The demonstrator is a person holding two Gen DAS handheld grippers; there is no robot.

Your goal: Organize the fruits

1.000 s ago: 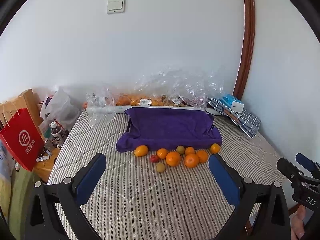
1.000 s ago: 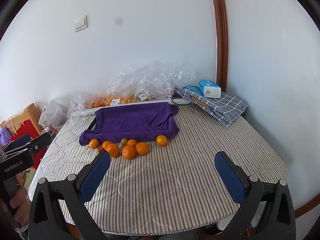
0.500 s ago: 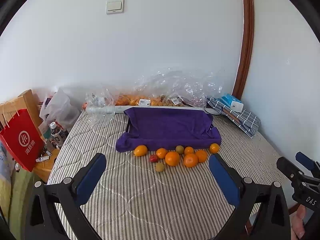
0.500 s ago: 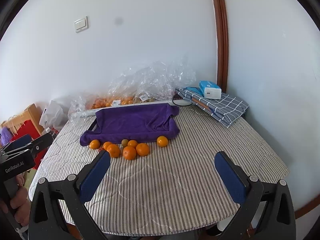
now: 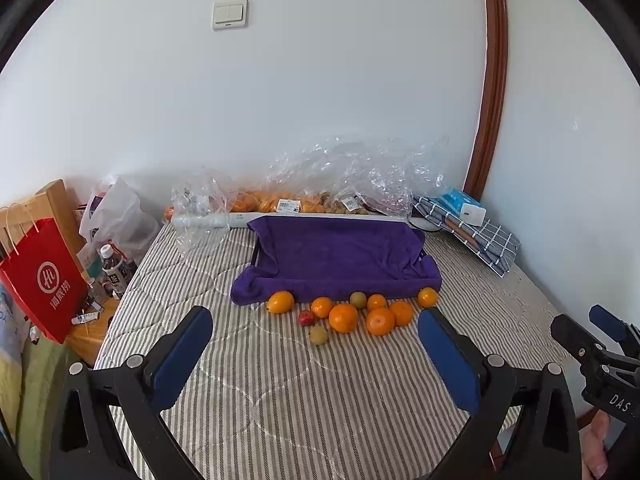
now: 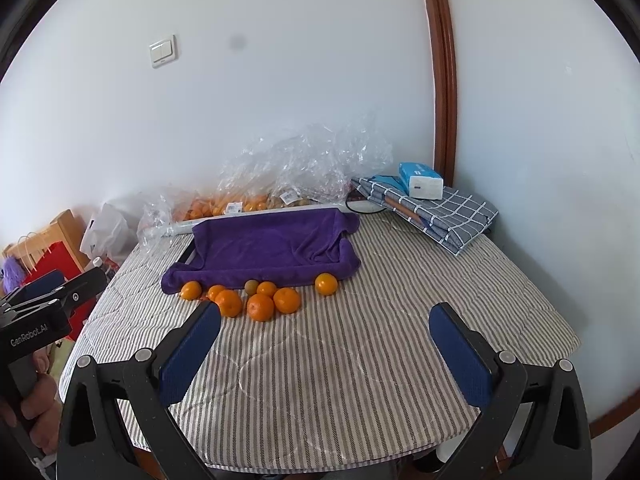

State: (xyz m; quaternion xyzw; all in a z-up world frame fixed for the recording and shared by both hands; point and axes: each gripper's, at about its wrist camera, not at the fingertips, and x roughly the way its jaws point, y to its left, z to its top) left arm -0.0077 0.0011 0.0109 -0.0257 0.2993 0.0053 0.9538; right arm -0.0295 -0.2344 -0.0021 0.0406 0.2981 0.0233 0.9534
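Left wrist view: the left claw [image 5: 316, 340] is seen held above the near part of the counter [image 5: 280, 400], which is covered by a grey striped quilted cloth; its blue-padded fingers [image 5: 180, 356] are spread wide apart and nothing is held between them. The right claw [image 6: 326, 346] is likewise seen with its fingers set wide apart and empty, over the near right part of the counter.

A loose cluster of fruits [image 5: 352, 314] is laid on the striped cloth just in front of a tray draped with a purple towel [image 5: 340, 256]. Several oranges [image 5: 343, 318] are grouped in the middle, some touching one another. One orange [image 5: 427, 297] is set slightly apart at the right end, close to the towel's corner, and a yellow-orange fruit [image 5: 280, 302] is placed at the left end. A small red fruit [image 5: 305, 317] and two small greenish fruits [image 5: 319, 335] are found among them. No fruit is seen on the towel.

Behind the tray, crumpled clear plastic bags [image 5: 352, 176] with more orange fruit inside are stacked against the wall. At the far right, a folded checked cloth [image 6: 440, 212] is topped by a blue tissue pack [image 6: 420, 180]. A red paper bag [image 5: 44, 280] is seen beside the counter on the left.
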